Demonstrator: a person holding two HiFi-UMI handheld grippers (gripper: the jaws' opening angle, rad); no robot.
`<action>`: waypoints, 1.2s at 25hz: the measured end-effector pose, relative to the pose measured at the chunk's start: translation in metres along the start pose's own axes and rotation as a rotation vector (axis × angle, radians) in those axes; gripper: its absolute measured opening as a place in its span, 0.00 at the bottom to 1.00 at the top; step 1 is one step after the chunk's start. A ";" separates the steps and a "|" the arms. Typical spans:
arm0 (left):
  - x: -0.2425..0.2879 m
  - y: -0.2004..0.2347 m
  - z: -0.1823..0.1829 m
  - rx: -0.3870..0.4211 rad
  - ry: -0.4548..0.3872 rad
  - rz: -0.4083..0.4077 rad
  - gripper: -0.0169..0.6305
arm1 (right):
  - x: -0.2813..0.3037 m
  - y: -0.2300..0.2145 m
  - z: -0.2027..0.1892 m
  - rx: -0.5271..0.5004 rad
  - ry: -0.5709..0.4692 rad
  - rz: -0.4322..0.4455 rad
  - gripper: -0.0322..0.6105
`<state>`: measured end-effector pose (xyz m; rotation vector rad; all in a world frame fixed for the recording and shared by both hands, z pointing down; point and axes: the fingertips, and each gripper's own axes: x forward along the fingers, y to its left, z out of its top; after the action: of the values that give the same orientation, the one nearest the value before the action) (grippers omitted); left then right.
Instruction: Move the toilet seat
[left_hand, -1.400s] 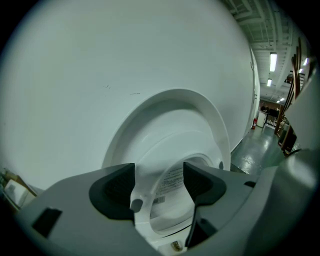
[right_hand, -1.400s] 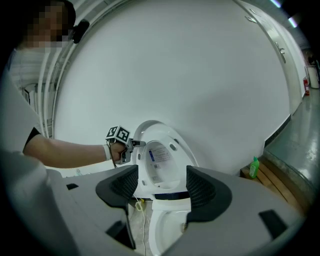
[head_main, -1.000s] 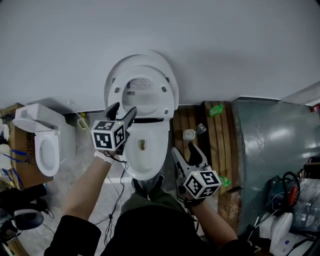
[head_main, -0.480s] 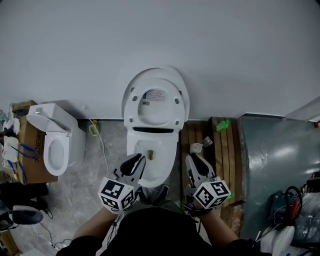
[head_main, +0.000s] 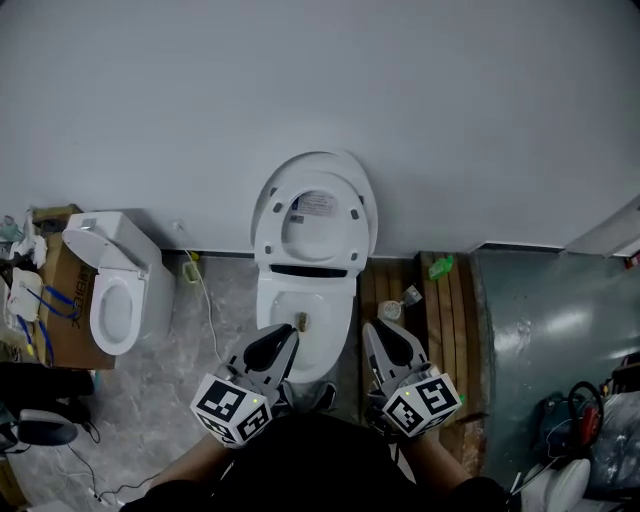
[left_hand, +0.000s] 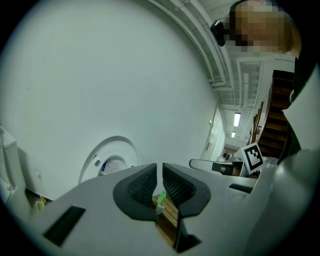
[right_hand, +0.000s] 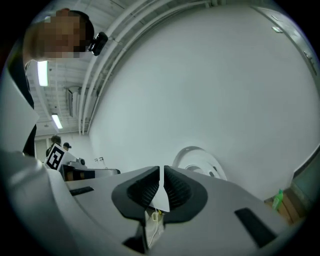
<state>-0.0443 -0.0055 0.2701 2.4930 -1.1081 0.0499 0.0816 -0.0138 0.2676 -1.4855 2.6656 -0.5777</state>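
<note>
left gripper (head_main: 284, 338) and right gripper (head_main: 374, 331) hang side by side at the near edge, their jaws just drawn together with nothing between them. the toilet seat (head_main: 268, 228) stands raised against the far wall, above the open toilet bowl (head_main: 322, 300), apart from both grippers. a second toilet (head_main: 118, 290) sits at the left.

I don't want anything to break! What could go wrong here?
The toilet seat stands up, leaning back towards the wall. If it gets bumped, it might drop and bang on the bowl. A thin white cable lies on the floor left of the bowl, so someone might trip on it.
</note>
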 end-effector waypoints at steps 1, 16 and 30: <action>-0.003 -0.007 0.005 0.004 -0.013 -0.010 0.10 | -0.003 0.006 0.004 -0.017 -0.010 0.007 0.13; -0.024 -0.044 0.018 0.040 -0.062 -0.035 0.10 | -0.024 0.054 0.017 -0.130 -0.067 0.052 0.13; -0.029 -0.057 0.008 0.052 -0.051 -0.033 0.10 | -0.038 0.061 0.007 -0.125 -0.076 0.055 0.13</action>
<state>-0.0246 0.0460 0.2372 2.5718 -1.0988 0.0053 0.0534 0.0442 0.2349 -1.4267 2.7189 -0.3508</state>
